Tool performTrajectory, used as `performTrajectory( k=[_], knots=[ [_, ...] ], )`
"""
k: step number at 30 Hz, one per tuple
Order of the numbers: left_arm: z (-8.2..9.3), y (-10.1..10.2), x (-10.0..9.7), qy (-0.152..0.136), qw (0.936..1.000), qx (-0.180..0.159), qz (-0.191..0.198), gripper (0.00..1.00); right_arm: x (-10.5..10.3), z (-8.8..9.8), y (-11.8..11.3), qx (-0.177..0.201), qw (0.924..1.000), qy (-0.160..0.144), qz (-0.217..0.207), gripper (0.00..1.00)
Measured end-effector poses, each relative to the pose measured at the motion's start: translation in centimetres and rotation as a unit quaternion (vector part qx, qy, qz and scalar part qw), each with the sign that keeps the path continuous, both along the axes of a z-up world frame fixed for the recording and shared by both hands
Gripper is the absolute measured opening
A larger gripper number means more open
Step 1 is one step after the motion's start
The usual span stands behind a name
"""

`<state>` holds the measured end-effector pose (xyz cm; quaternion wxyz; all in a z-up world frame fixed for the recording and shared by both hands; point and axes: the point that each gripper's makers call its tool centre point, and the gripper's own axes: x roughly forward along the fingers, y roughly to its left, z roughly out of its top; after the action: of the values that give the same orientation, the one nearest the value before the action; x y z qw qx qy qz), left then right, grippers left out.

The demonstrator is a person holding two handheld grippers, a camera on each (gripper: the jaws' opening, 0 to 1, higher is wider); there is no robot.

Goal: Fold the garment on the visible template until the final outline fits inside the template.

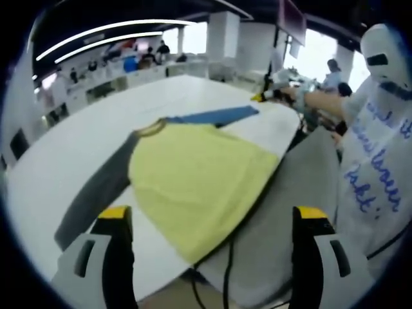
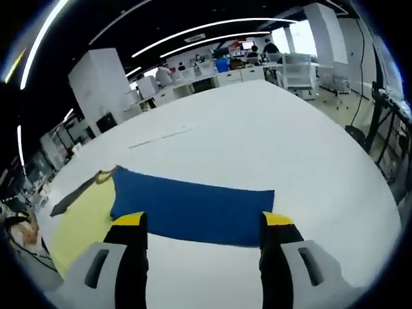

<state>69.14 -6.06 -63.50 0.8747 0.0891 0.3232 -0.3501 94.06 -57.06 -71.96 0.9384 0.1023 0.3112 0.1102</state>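
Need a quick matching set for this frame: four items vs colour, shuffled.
Items:
1. shirt body
2. shirt sleeve
3. template
4. table

Colours:
A. blue
B. white
C. yellow
D. dark grey

Pairs: 1-C, 2-D, 3-A, 4-B
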Motion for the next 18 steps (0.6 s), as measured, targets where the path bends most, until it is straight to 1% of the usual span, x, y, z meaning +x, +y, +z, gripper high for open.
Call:
performTrajectory(
  k=[2,7,9,10,13,16,18],
  knots=[
    [0.0,0.0,0.0,0.000,1.0000,0.000,0.002,0.99,0.1,-0.2,0.0,-0.002,1.0000,0.005,-0.001,0.64],
    [-0.1,0.1,0.0,0.001,0.9999,-0.002,0.012,0.99,0.6,-1.1,-0.4,-0.005,0.9997,0.022,-0.004,0.64],
    [0.0,0.1,0.0,0.000,0.9999,-0.004,0.014,0.99,1.1,-1.6,-0.7,-0.007,0.9995,0.028,-0.009,0.62],
    [0.0,0.0,0.0,0.000,0.9999,-0.004,0.014,0.99,1.9,-2.1,-1.3,-0.010,0.9994,0.030,-0.012,0.61],
    [0.1,0.0,0.0,0.001,0.9999,-0.004,0.016,0.99,1.7,-2.5,-1.8,-0.023,0.9988,0.041,-0.014,0.57],
    [0.1,0.0,0.0,0.001,0.9998,-0.002,0.017,0.99,1.9,-3.2,-2.1,-0.033,0.9981,0.050,-0.015,0.58],
    [0.2,0.0,0.1,0.000,0.9998,-0.001,0.019,0.99,1.8,-3.4,-2.2,-0.040,0.9976,0.055,-0.014,0.56]
  ],
)
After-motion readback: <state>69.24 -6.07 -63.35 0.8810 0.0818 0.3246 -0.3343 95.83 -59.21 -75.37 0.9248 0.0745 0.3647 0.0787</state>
